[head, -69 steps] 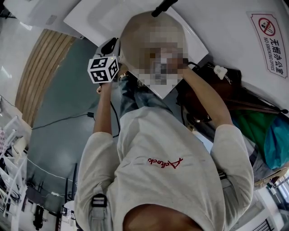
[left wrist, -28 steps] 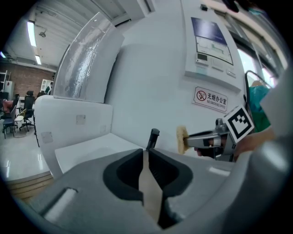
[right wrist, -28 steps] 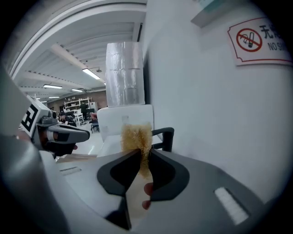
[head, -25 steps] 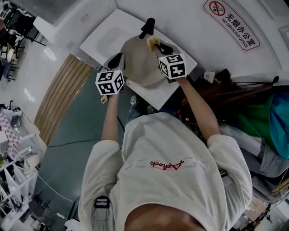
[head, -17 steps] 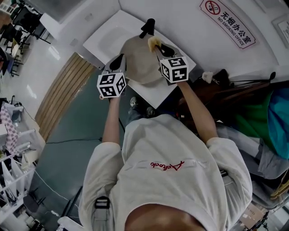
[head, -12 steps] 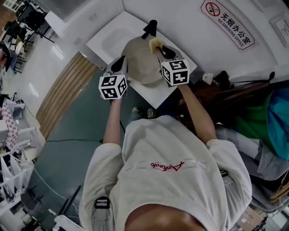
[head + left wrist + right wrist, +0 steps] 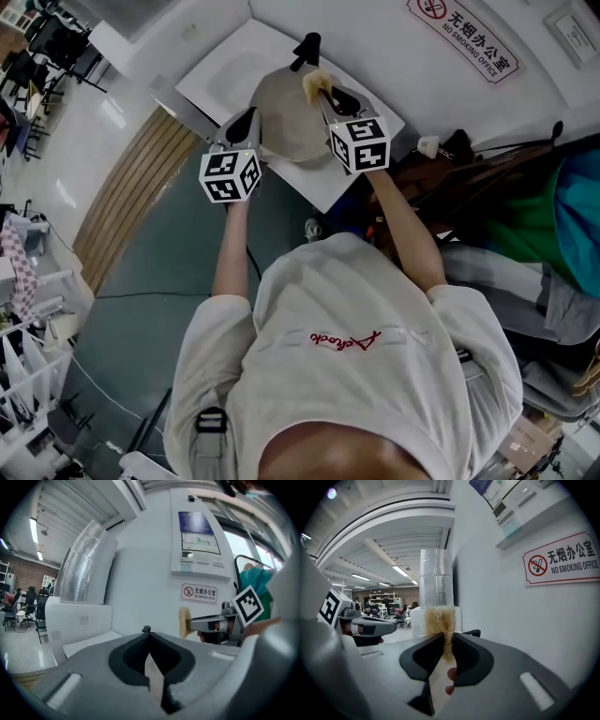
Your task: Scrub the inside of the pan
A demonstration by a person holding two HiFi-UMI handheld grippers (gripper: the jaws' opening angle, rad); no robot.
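Pan (image 7: 281, 112) at twelve o'clock in the head view, sitting on the white table (image 7: 220, 70) with its black handle (image 7: 306, 47) pointing away from us. Our left gripper (image 7: 247, 120) is at the pan's eight o'clock rim. Our right gripper (image 7: 323, 92) reaches over the two o'clock side, a yellow sponge (image 7: 312, 82) at its tip. Against a second ago that sponge has barely shifted from the far edge by the handle, so we judge the scrub is only working one patch, with the rest of the inside left to cover. Whether the sponge presses on the metal, we cannot tell from up here.

Over to the left gripper view: the jaws are pinched together on a thin pale edge. We take that for the pan's rim, held to steady it. The sponge and the other gripper show at two o'clock.

Now the right gripper view: the jaws are clenched on the sponge, its coarse yellow tuft sticking up between the pads. The left gripper sits at nine o'clock.
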